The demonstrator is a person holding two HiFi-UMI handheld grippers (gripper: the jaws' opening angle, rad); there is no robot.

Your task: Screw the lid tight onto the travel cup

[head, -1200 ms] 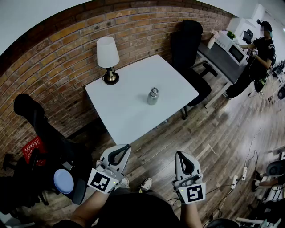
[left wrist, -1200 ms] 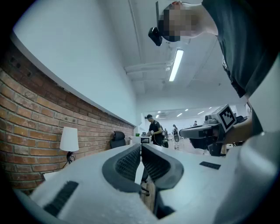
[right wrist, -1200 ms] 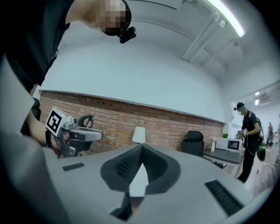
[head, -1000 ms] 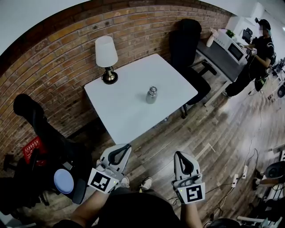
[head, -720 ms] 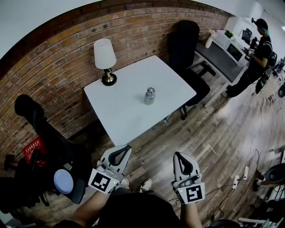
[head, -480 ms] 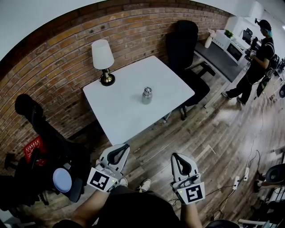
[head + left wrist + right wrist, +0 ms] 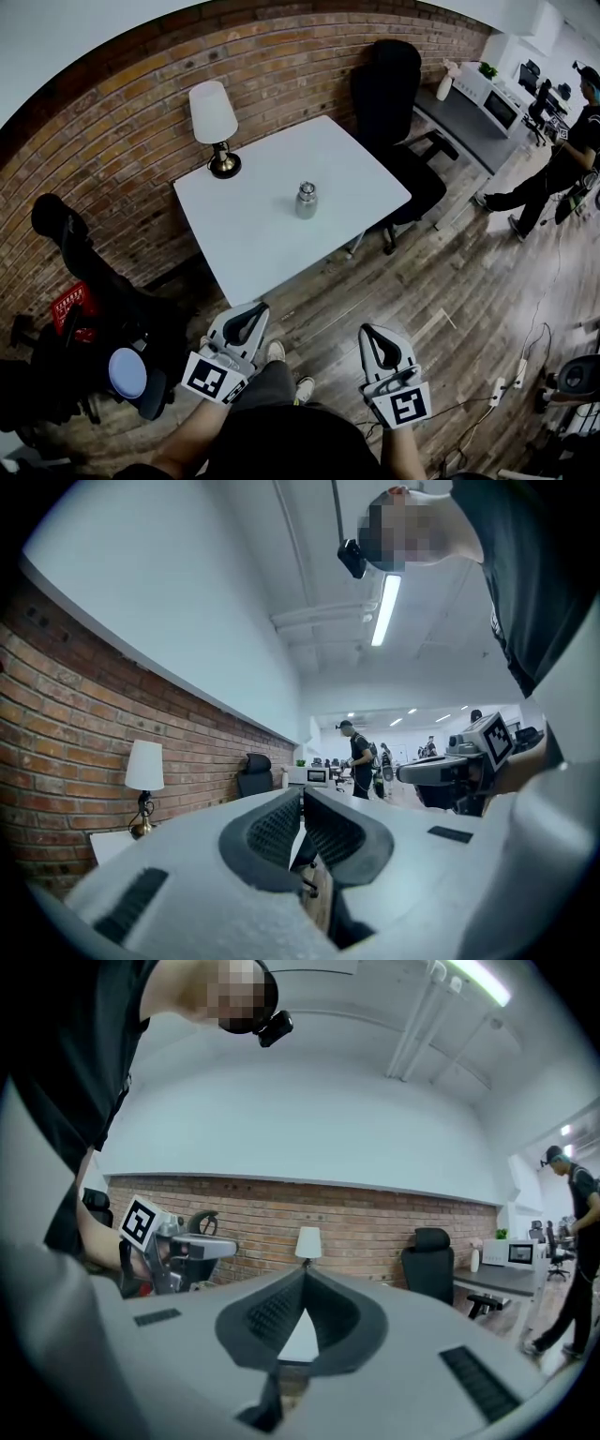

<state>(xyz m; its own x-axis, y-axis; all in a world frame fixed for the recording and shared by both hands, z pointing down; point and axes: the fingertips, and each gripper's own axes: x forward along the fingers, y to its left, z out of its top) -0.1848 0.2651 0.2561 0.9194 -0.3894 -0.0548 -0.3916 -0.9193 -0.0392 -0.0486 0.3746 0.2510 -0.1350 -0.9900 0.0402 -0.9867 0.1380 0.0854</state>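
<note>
A small steel travel cup (image 7: 307, 200) with its lid on top stands upright near the middle of the white square table (image 7: 262, 244). Both grippers hang over the wooden floor, well short of the table's near edge and far from the cup. My left gripper (image 7: 262, 307) is shut with nothing between its jaws, and its closed tips (image 7: 301, 791) point towards the table. My right gripper (image 7: 367, 330) is shut and empty too, its tips (image 7: 305, 1272) meeting in a point. In both gripper views the cup is hidden behind the jaws.
A lamp (image 7: 214, 127) with a white shade stands on the table's far left corner, by the brick wall. A black office chair (image 7: 394, 94) sits at the far right of the table. Another person (image 7: 562, 159) walks at the right, near a desk with a microwave (image 7: 497, 103). Dark chairs and a red crate (image 7: 70, 309) crowd the left.
The table and cup have slid slightly left in the head view, and both grippers sit a little lower. The other person has walked off towards the right edge. My leg now shows below the grippers.
</note>
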